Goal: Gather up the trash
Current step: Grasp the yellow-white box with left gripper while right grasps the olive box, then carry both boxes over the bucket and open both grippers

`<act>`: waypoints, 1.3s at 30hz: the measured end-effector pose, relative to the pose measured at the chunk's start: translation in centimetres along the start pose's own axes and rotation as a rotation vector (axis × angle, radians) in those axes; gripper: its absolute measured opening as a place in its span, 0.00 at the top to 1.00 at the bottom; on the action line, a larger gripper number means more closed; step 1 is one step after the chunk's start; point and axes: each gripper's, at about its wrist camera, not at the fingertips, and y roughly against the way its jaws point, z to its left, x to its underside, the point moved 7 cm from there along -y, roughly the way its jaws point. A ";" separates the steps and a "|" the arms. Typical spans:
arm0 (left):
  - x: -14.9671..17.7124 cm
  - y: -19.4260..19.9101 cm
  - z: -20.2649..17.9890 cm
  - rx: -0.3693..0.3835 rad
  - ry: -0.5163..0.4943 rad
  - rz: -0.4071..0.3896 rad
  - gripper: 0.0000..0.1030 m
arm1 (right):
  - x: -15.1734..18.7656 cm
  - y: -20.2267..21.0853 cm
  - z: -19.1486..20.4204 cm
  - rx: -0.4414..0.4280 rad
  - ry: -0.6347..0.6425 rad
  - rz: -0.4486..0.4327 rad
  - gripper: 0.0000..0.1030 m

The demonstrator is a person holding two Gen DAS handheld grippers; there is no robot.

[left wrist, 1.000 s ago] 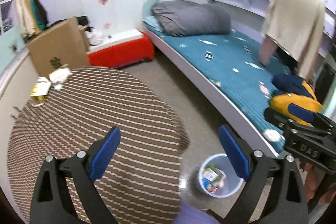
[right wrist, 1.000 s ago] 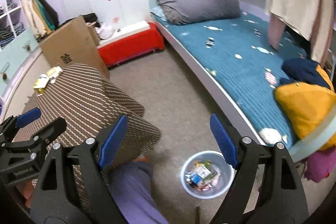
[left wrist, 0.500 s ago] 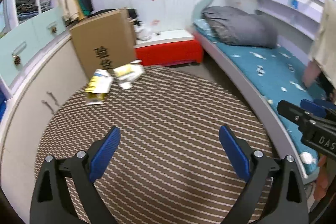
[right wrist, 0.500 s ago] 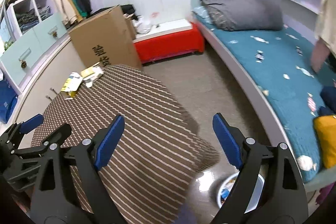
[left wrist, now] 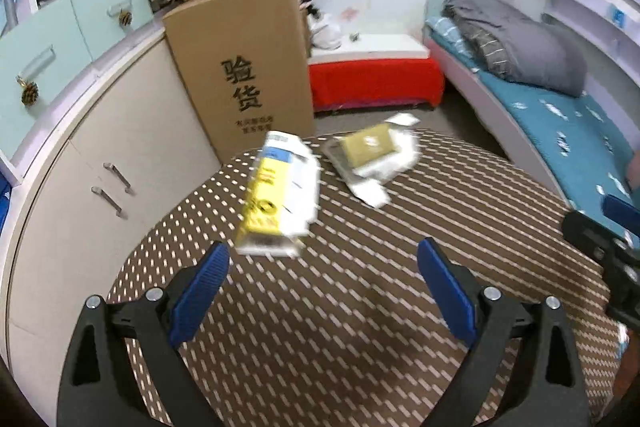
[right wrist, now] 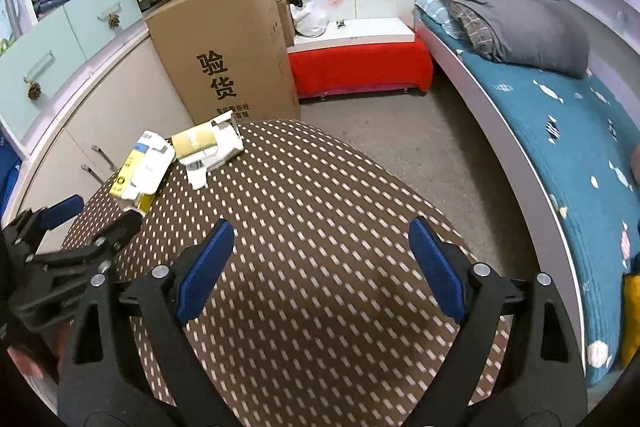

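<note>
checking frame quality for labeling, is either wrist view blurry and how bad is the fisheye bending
Left wrist view: motion blur smears the yellow-and-white carton and the olive packet on the striped tabletop; the left gripper stays sharp. Right wrist view: crisp, carton print readable-ish, right gripper sharp. Both: strong barrel distortion curves the bed edge, with dark vignette corners.

Left gripper [left wrist: 322,279], own wrist view: black frame rising from 6 o'clock, two blue-padded fingers [left wrist: 199,291] spread wide toward 12 o'clock, nothing between them. Right gripper [right wrist: 320,263], own wrist view: same pose, blue-padded fingers set wide apart, holding nothing. Each tool appears in the other's view: the left gripper at 9 o'clock in the right wrist view, the right gripper at 3 o'clock in the left wrist view.
</note>
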 end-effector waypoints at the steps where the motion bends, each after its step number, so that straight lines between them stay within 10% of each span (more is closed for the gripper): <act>1: -0.3 -1.0 0.3 -0.003 0.004 0.011 0.10 | -0.4 -0.6 0.5 -0.003 0.011 0.003 0.15; 7: -0.9 -7.5 3.2 0.020 0.099 0.108 0.10 | -2.2 -4.2 4.1 -0.013 0.166 0.015 0.15; 11: -1.2 -7.8 4.5 0.004 0.077 0.052 0.49 | -2.9 -6.2 7.0 -0.056 0.279 0.033 0.13; 25: -1.0 -7.9 7.8 0.011 0.160 0.051 0.50 | -4.3 -14.2 12.3 -0.108 0.413 0.073 0.12; 27: -0.9 -7.8 7.7 0.006 0.157 0.048 0.50 | -4.1 -15.1 12.4 -0.150 0.385 0.104 0.26; 39: 0.6 -5.7 5.7 -0.003 0.143 0.047 0.50 | -2.8 -10.6 9.5 -0.243 0.310 0.111 0.29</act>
